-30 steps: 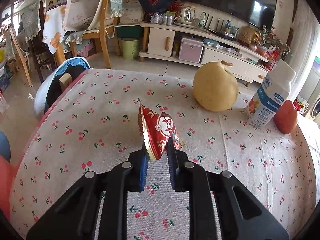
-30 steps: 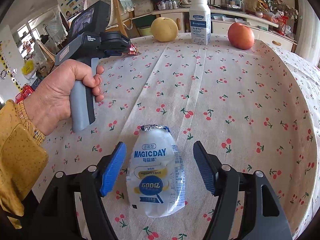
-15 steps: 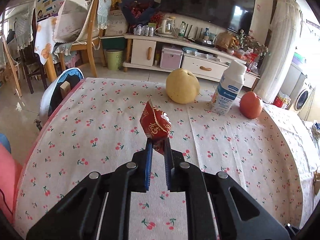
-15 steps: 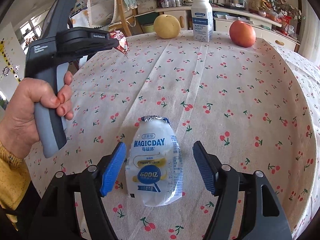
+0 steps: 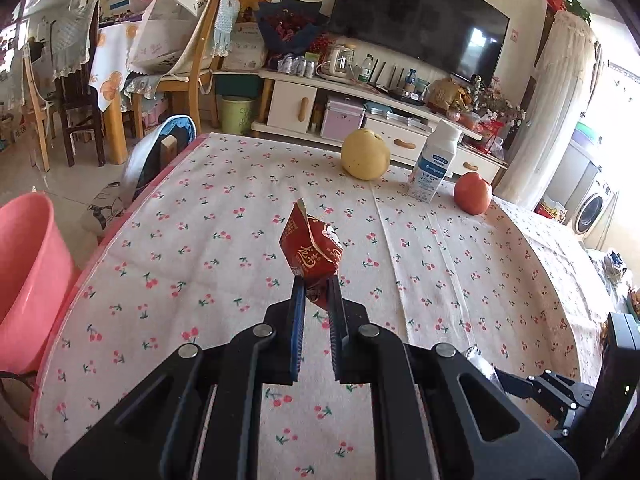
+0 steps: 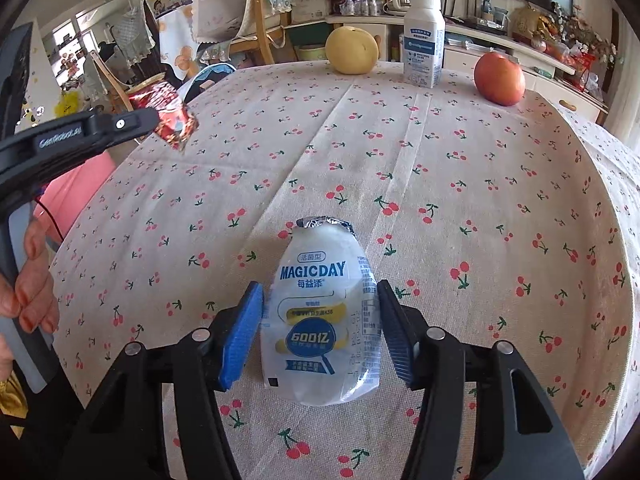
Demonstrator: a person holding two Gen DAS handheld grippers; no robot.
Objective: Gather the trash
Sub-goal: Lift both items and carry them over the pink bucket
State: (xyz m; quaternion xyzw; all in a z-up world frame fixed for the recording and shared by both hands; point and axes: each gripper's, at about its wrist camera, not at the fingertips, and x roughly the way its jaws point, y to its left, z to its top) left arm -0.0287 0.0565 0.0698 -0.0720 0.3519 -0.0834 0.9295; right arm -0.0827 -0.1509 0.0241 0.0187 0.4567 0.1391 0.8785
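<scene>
left gripper (image 5: 317, 300): clamped on red snack wrapper (image 5: 311, 249), held clear above cherry-print tablecloth (image 5: 200, 240) | right gripper (image 6: 320, 332): closing around flattened white drink pouch (image 6: 320, 320) lying on cloth, pads at its sides, contact unclear | beyond: pink bucket (image 5: 28, 280) beside table's left edge; pear (image 6: 352, 50), milk bottle (image 6: 423, 42), apple (image 6: 499, 79) at far edge

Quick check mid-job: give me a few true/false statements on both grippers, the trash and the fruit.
1. The left gripper holds the red wrapper clear of the table. True.
2. The white Magicday bottle stands upright. False: it lies on its side between the right gripper fingers, which are closing.
3. The pink bucket sits on the table. False: it is beside the table's edge.
4. The milk carton stands between pear and apple. True.
</scene>
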